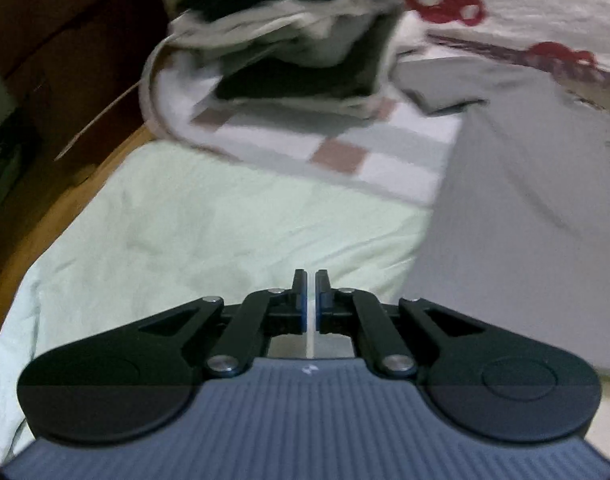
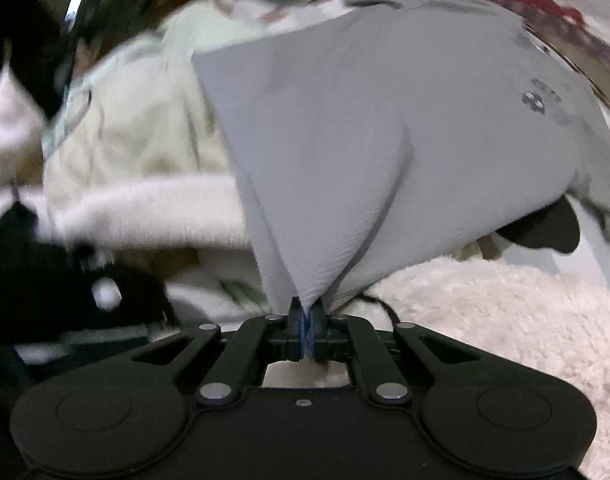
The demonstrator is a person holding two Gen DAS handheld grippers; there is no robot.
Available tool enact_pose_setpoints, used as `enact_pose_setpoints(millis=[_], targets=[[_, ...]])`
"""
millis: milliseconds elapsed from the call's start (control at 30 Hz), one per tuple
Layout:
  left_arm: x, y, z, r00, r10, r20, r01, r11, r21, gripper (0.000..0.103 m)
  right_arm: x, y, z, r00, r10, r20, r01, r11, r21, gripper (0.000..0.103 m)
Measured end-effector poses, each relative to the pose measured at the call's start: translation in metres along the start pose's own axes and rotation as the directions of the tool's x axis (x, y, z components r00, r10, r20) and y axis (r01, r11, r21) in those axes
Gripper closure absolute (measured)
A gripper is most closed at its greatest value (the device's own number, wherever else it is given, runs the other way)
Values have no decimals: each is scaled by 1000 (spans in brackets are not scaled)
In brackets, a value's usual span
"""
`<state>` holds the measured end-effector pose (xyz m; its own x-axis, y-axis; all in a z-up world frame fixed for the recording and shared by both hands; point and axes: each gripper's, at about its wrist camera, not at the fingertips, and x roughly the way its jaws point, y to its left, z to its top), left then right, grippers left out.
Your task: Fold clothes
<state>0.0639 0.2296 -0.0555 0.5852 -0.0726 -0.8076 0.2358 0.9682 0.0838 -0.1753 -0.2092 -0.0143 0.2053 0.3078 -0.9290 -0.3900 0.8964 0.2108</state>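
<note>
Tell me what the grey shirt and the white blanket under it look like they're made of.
Grey shirt: thin matte knit, probably cotton jersey or a blend; fine ribbed grain, soft folds where the right gripper pinches it. White blanket: fluffy fleece or sherpa-like pile, fuzzy nubbly surface.

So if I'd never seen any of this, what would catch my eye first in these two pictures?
Probably the grey shirt: the right gripper has its jaws pinched on one corner, so the cloth fans up and away like a tent across the right wrist view. Next, the left gripper, jaws nearly closed on nothing above a pale green sheet. Behind it sits a checked cloth with pink squares.
</note>
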Motion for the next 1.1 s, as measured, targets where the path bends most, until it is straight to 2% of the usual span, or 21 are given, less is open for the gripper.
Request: enact_pose_setpoints(millis=[33,67,100,133,233,300,400,467,533,600,633,700,733,767,800,833,900,933,1000,1067,1100], targets=[[-1,-12,6,1000,-25,6,25,1000,17,94,5,5,0,999,-26,-30,25,998,-61,93],[-2,-29,14,999,-50,15,49,998,39,81,6,7,0,999,-38,-35,35,996,-84,93],[-3,-46,21,997,-74,22,73,996,61,72,3,4,3,999,-11,-32,9,998,-70,91],[-4,-63,29,995,-99,30,96,992,83,57,0,1,5,999,16,-28,-18,998,-56,87],[-4,-120,51,977,-212,37,204,967,152,53,-35,-22,15,985,141,102,-144,989,22,74],[0,-164,65,955,-295,29,284,939,192,50,-66,-44,21,954,204,220,-221,974,54,63],[11,-234,86,917,-398,5,385,891,240,47,-107,-91,38,902,154,404,-223,966,130,46],[23,-291,100,892,-452,-12,439,858,268,47,-123,-135,55,869,57,491,-204,946,250,45],[34,-342,110,866,-499,-27,486,827,284,47,-123,-198,71,839,-47,542,-234,868,438,43],[47,-390,114,852,-524,-23,506,810,297,47,-118,-265,83,814,-138,564,-294,740,606,42],[53,-412,115,847,-531,-17,510,805,303,47,-107,-296,83,804,-167,570,-342,654,675,42],[69,-447,114,846,-533,-23,512,797,320,47,-76,-357,68,784,-232,575,-443,439,782,42],[78,-462,112,846,-532,-33,512,793,330,47,-57,-378,55,785,-264,561,-465,348,814,42],[87,-474,110,845,-532,-48,515,787,340,47,-34,-394,40,797,-297,525,-459,265,848,43],[97,-485,107,844,-532,-62,518,781,348,47,-13,-404,26,824,-315,471,-425,205,882,43],[107,-493,104,841,-535,-79,525,774,353,47,4,-415,14,876,-290,385,-361,134,923,45],[127,-507,97,834,-540,-119,543,759,360,47,22,-431,-6,914,-248,321,-309,88,947,45],[134,-515,93,830,-540,-136,548,748,376,47,22,-437,-12,916,-244,317,-306,84,948,45],[149,-536,84,829,-536,-161,548,716,433,47,15,-450,-21,914,-270,302,-276,131,952,44],[157,-554,72,828,-532,-174,543,687,483,47,9,-457,-29,915,-345,209,-179,117,977,44],[160,-560,68,821,-540,-186,555,677,483,47,10,-463,-34,925,-347,155,-133,87,987,44]])
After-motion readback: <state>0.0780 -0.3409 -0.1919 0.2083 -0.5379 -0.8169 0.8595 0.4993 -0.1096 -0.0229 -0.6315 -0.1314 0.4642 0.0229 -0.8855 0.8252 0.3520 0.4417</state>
